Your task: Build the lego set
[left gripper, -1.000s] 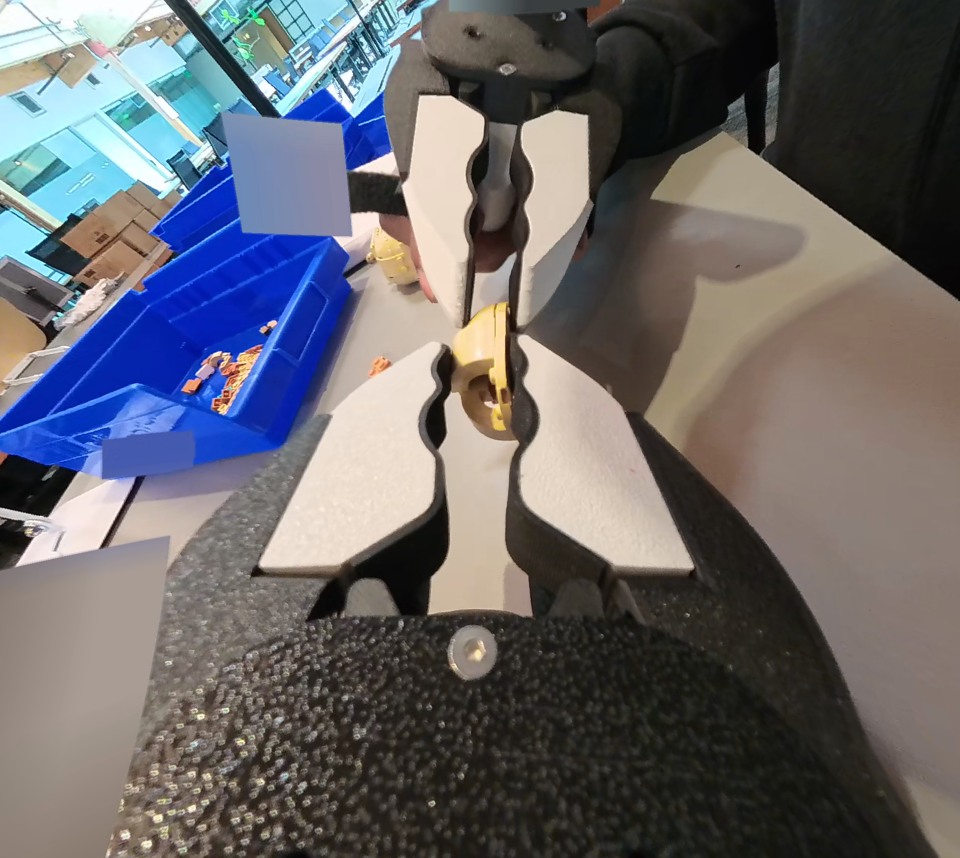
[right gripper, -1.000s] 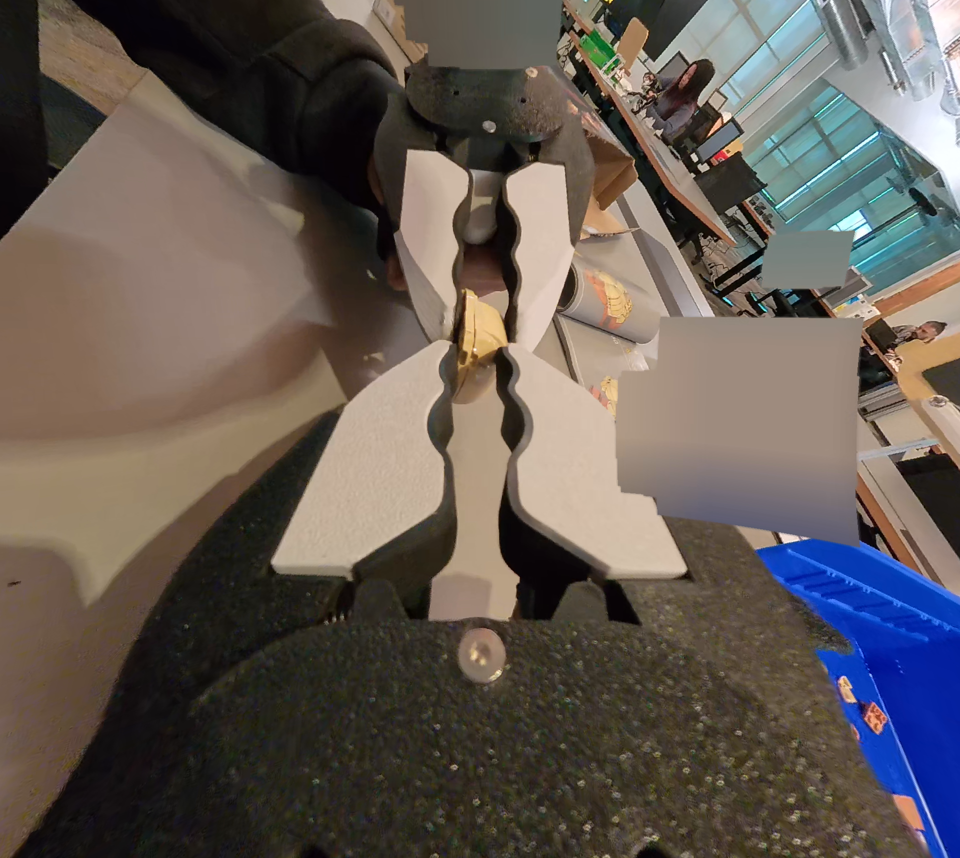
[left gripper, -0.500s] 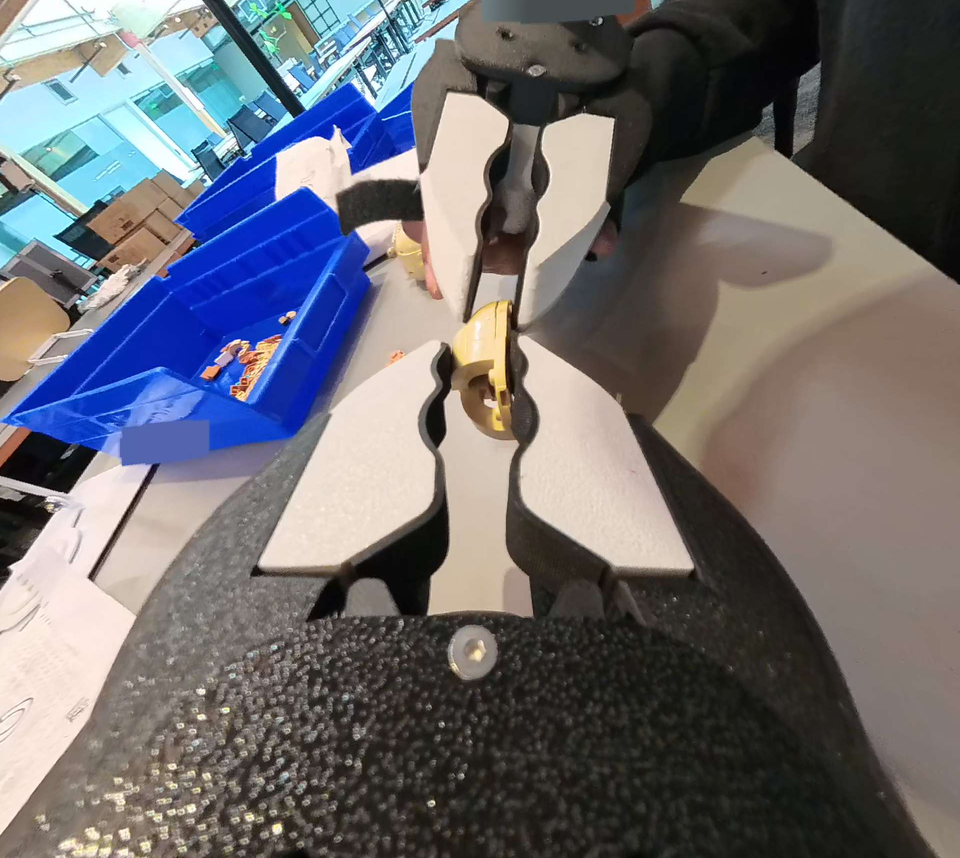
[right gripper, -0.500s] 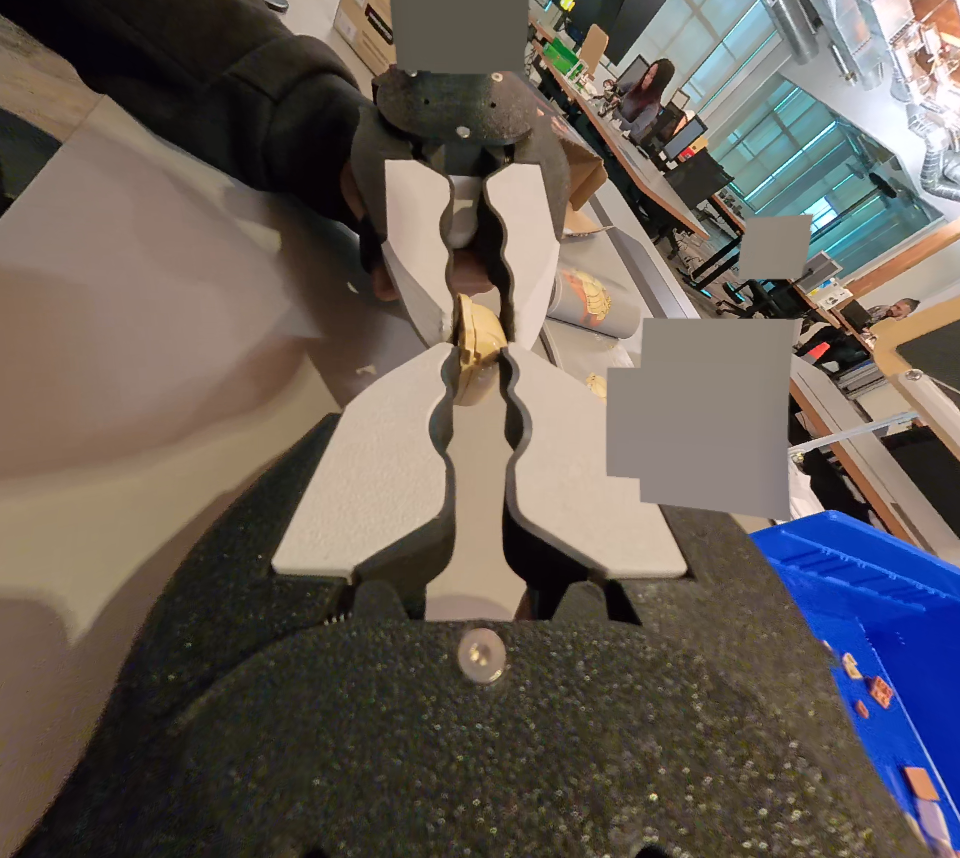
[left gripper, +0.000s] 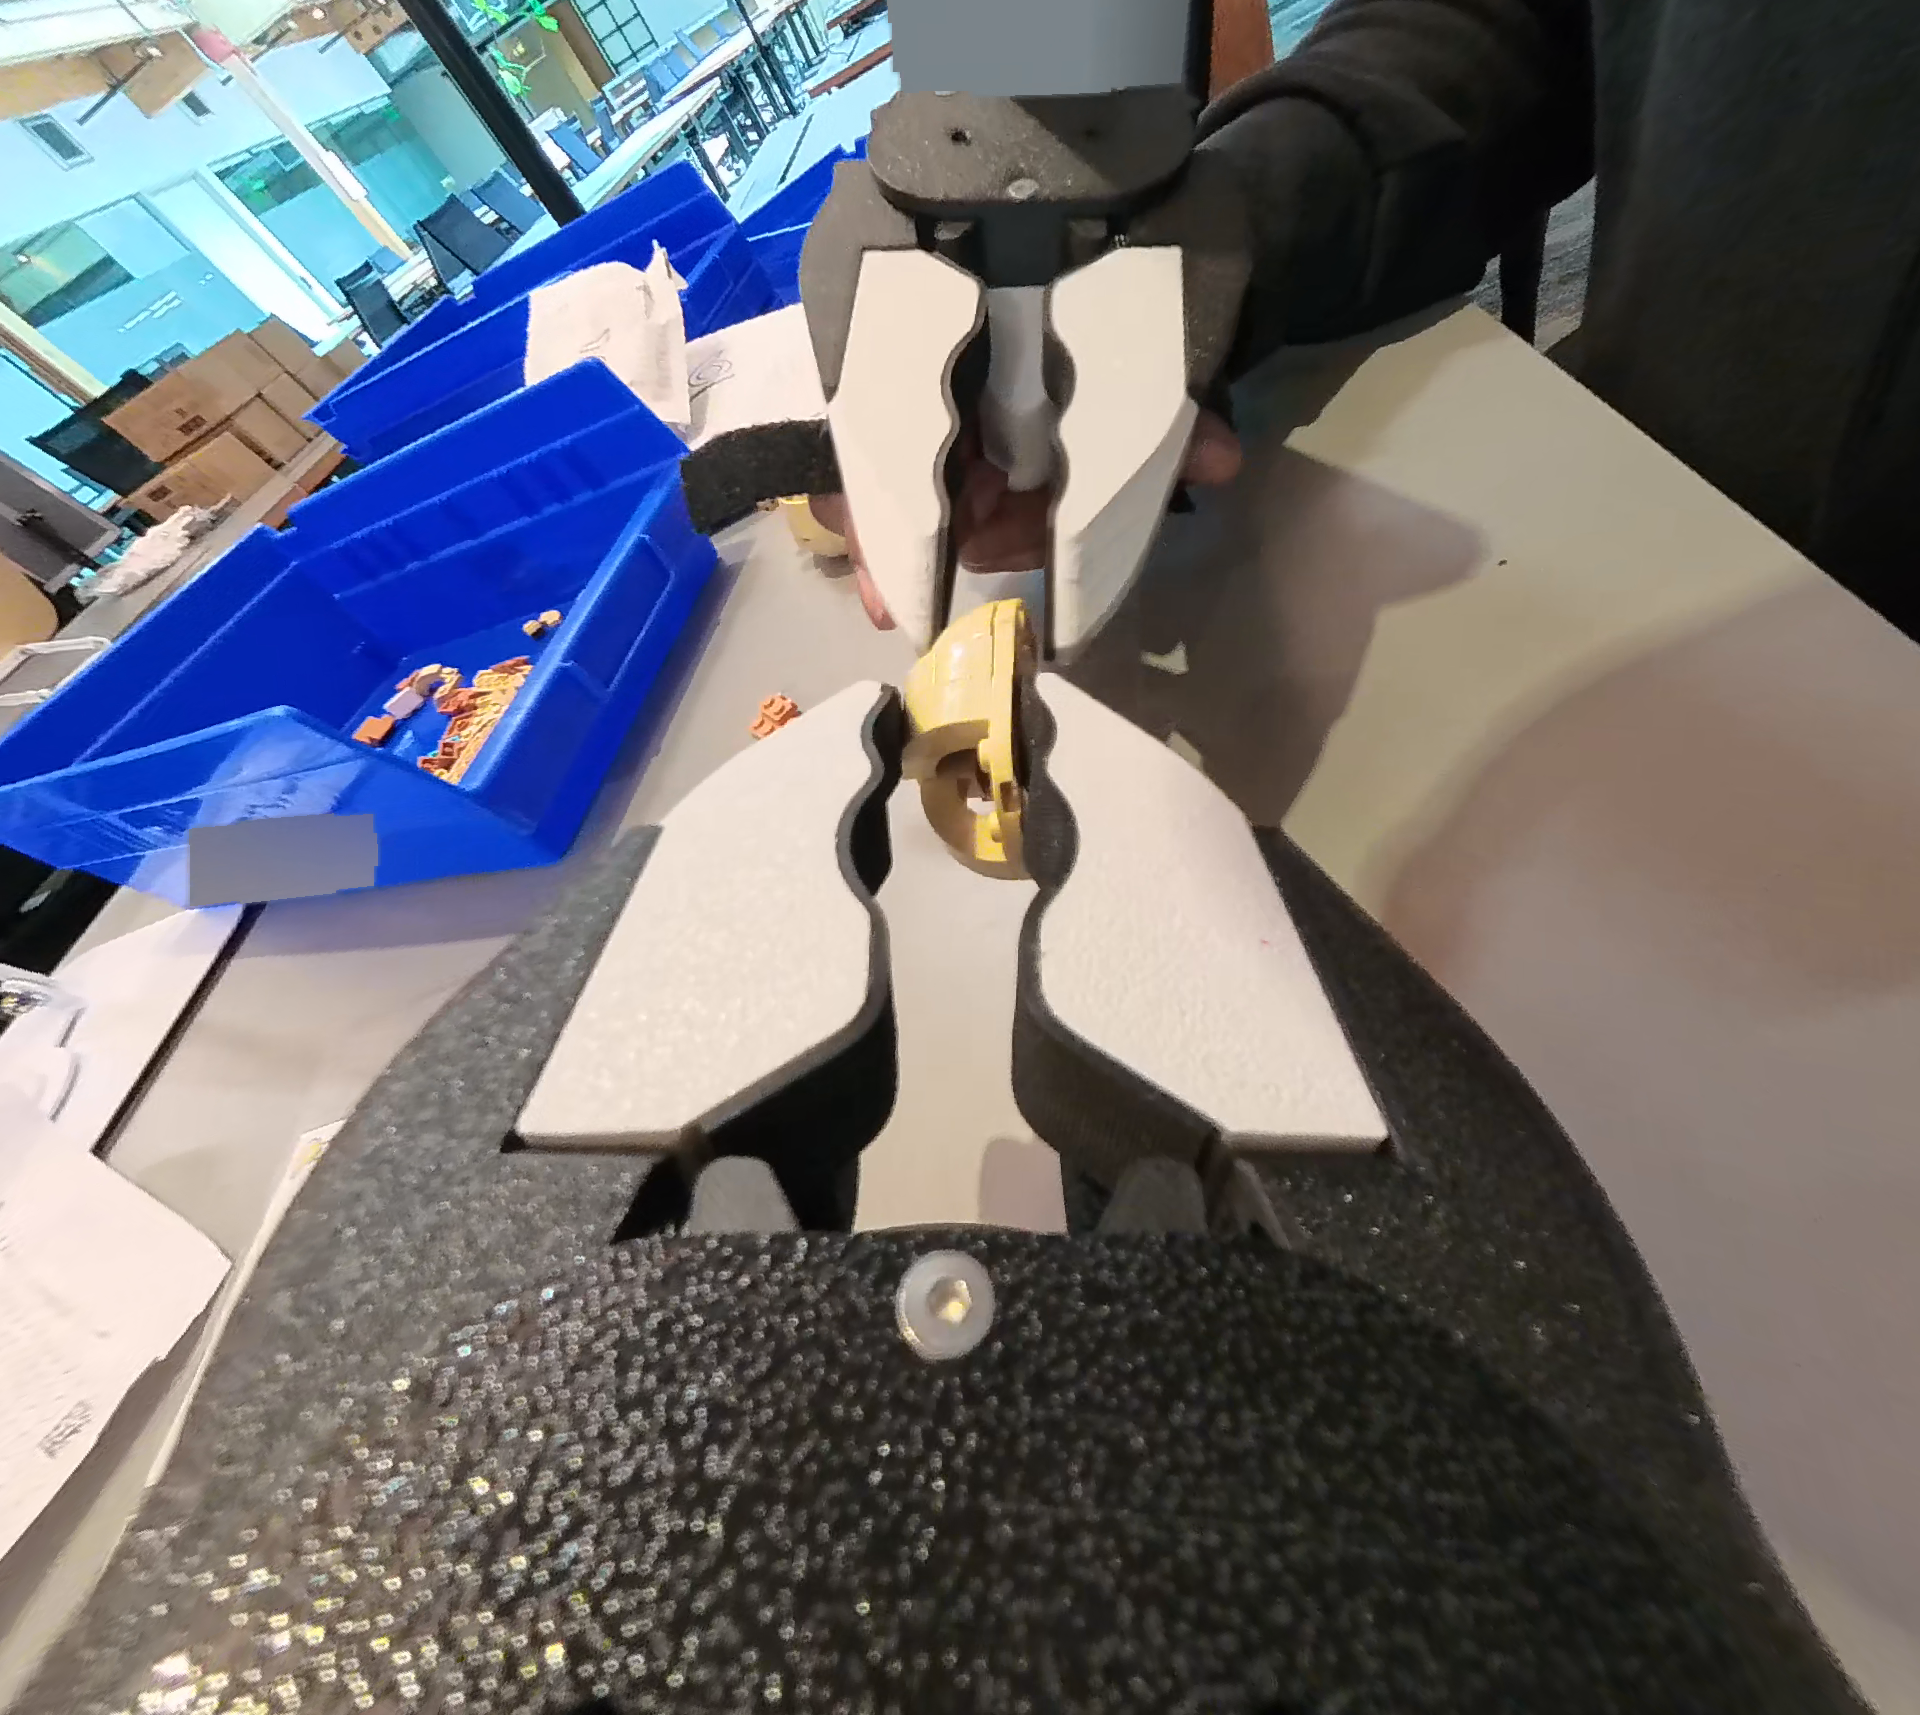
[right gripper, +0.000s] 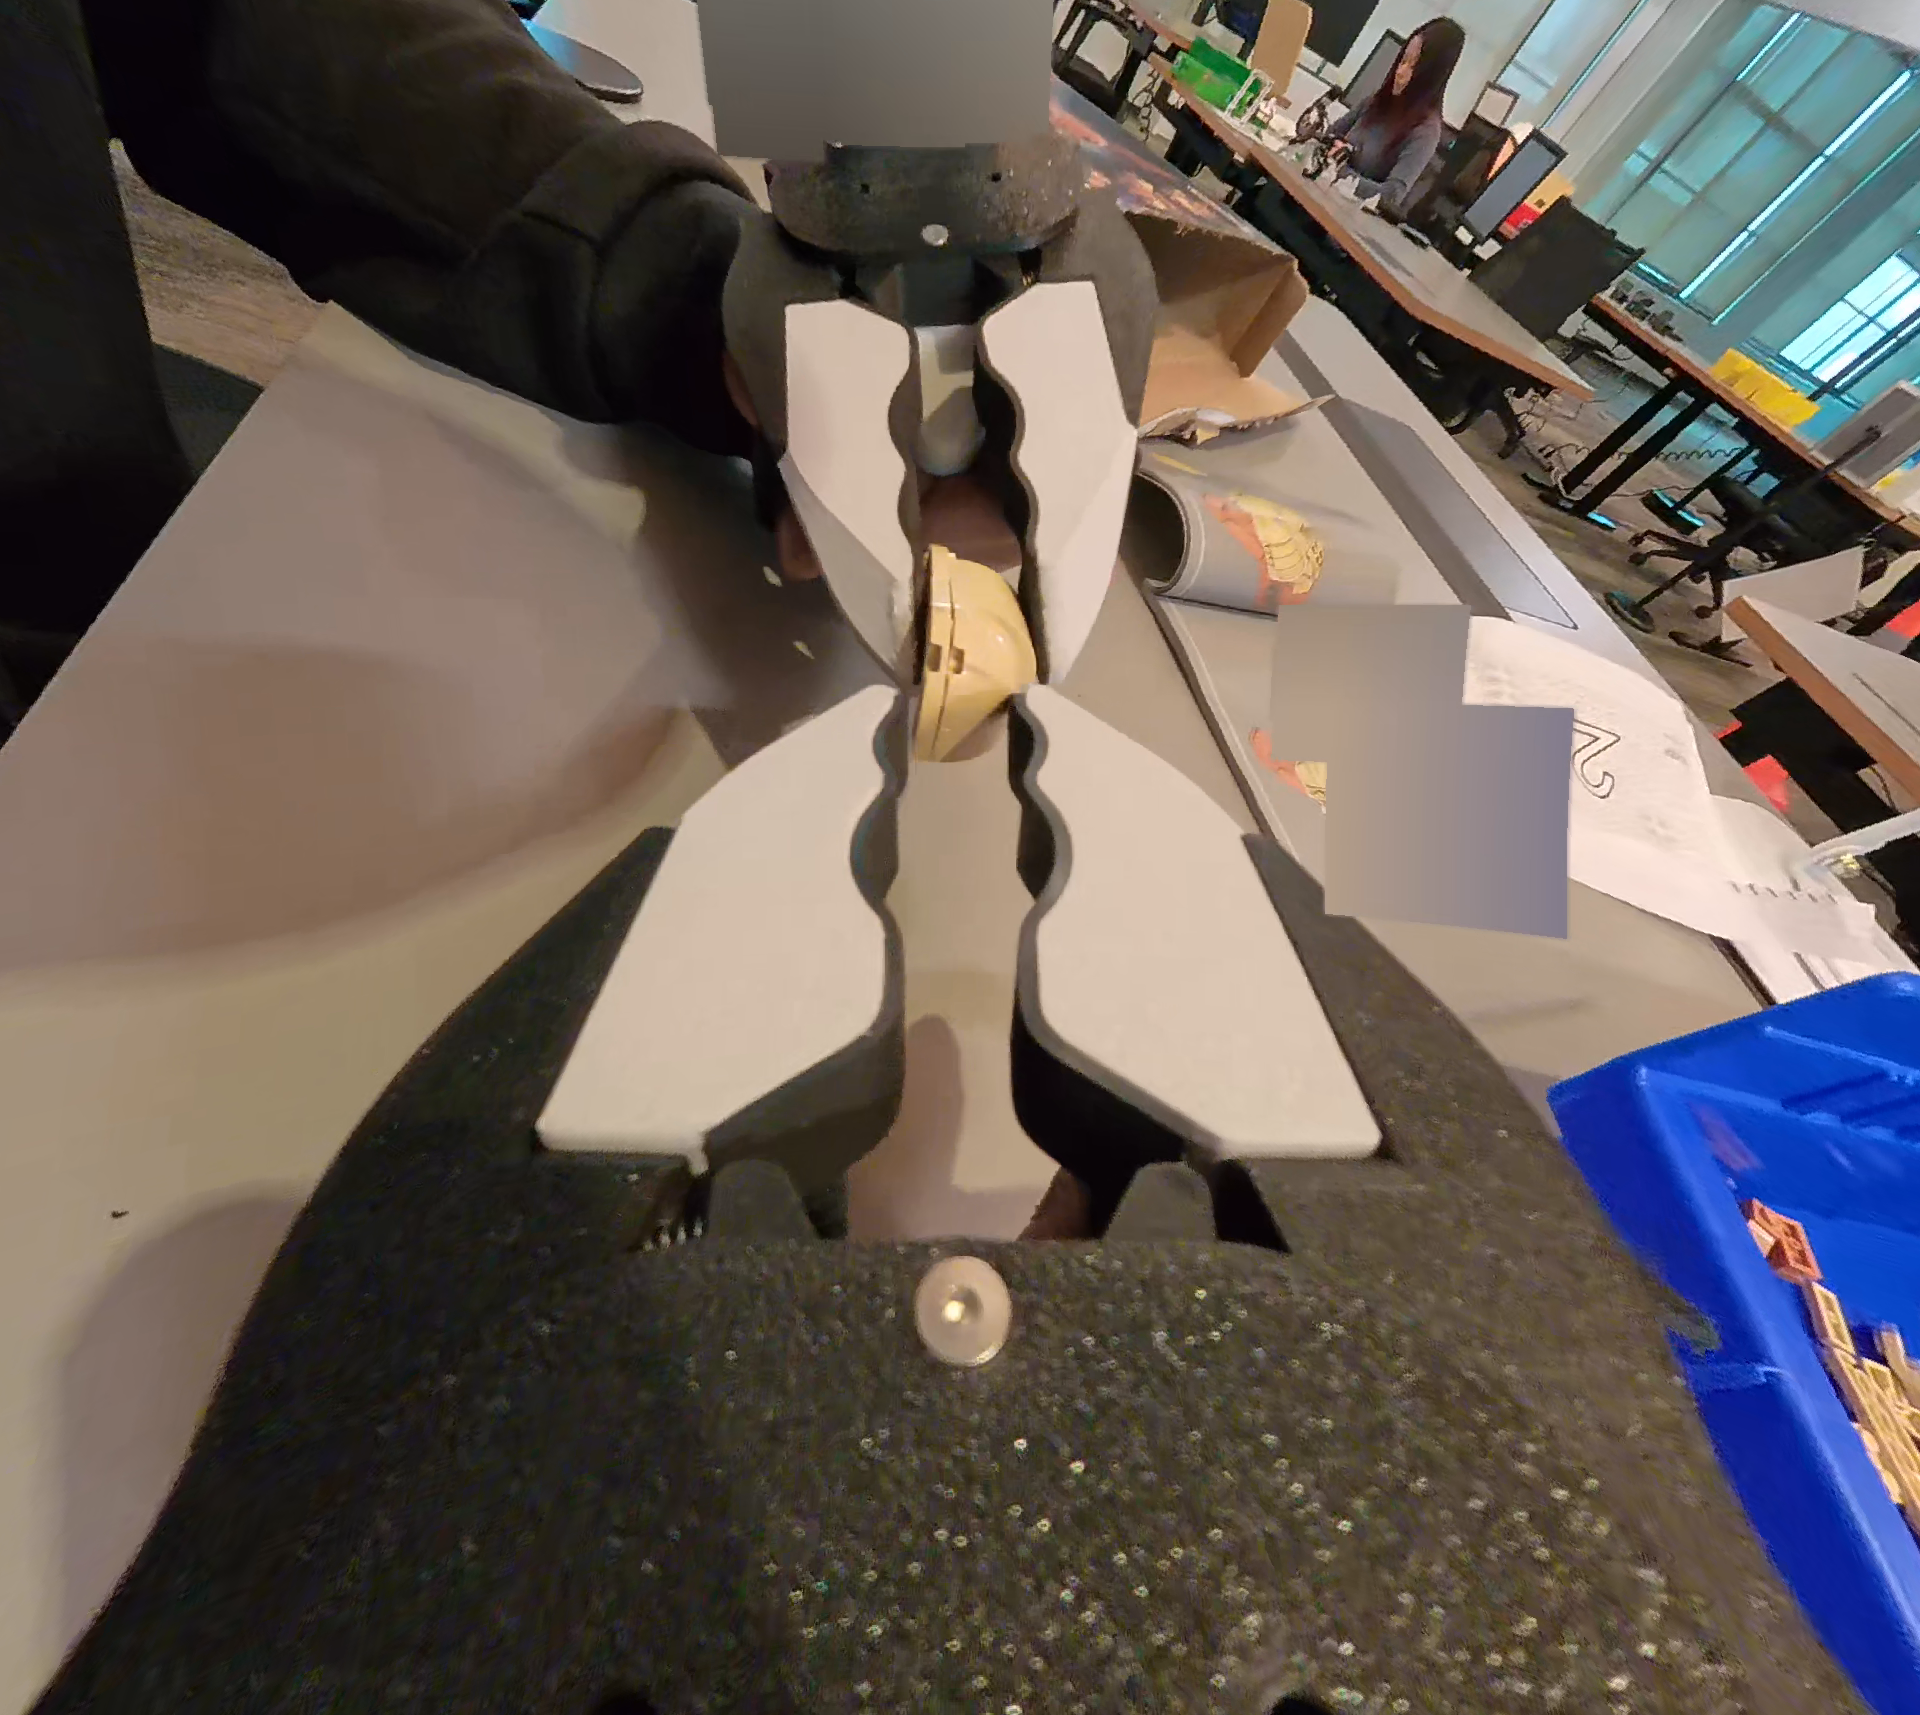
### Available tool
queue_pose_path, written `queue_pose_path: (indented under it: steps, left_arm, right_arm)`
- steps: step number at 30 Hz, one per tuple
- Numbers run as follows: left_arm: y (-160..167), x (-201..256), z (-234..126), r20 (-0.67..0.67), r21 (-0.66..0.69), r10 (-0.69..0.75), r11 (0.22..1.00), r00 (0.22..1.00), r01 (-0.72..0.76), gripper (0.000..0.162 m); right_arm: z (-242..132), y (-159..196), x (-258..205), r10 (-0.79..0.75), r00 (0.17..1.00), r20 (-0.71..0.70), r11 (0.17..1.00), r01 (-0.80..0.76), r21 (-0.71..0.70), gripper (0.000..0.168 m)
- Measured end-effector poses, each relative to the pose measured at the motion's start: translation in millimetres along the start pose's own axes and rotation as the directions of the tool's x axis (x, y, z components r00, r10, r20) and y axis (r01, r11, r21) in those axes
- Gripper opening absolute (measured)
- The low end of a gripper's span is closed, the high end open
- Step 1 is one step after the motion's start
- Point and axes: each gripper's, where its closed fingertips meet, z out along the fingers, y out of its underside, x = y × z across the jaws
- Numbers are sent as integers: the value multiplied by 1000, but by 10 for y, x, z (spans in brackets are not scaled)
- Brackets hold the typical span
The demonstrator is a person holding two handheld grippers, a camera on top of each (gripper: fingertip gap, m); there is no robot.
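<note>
From the left wrist view, on my far left sits a blue bin [left gripper: 343, 626] holding a small heap of brown and tan bricks [left gripper: 468, 709], with one loose brown brick [left gripper: 774, 717] lying on the grey table [left gripper: 1558, 626] just beside it. Behind the far gripper a second tan piece [left gripper: 805, 522] rests on the table.

In the middle, my left gripper [left gripper: 961, 730] has its jaws nearly pressed together, pinching the lower half of a rounded tan lego assembly [left gripper: 971, 730], held in the air above the table. Facing it from the far side, my right gripper [left gripper: 987, 637] meets the upper, domed half. In this view its jaws look slightly spread around the dome. From the right wrist view [right gripper: 961, 709] they sit close on either side of the piece [right gripper: 966, 678], though I cannot tell whether they grip it or merely touch it.

I judge the piece light, stiff and smooth, so its curved shell could slip from flat pads. Holding it by the flat edges and rim seems safer than by the dome. Pressing the halves together should go along the seam, gently, since snap joints can pop apart.

On my right lie an open instruction booklet [right gripper: 1247, 543] and loose white sheets [right gripper: 1662, 792]
</note>
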Motion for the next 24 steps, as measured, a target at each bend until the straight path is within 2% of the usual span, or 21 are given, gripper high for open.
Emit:
queue_pose_path:
  steps: [16,24]
  left_arm:
    - [14,13,4,11,-22,47,999,999,-46,20]
    - [-4,18,4,14,-7,40,999,999,-40,20]
  right_arm:
    - [-13,-35,-16,1,1000,4,1000,-1,7,13]
    - [-8,-35,-23,-48,999,-23,999,48,-3,13]
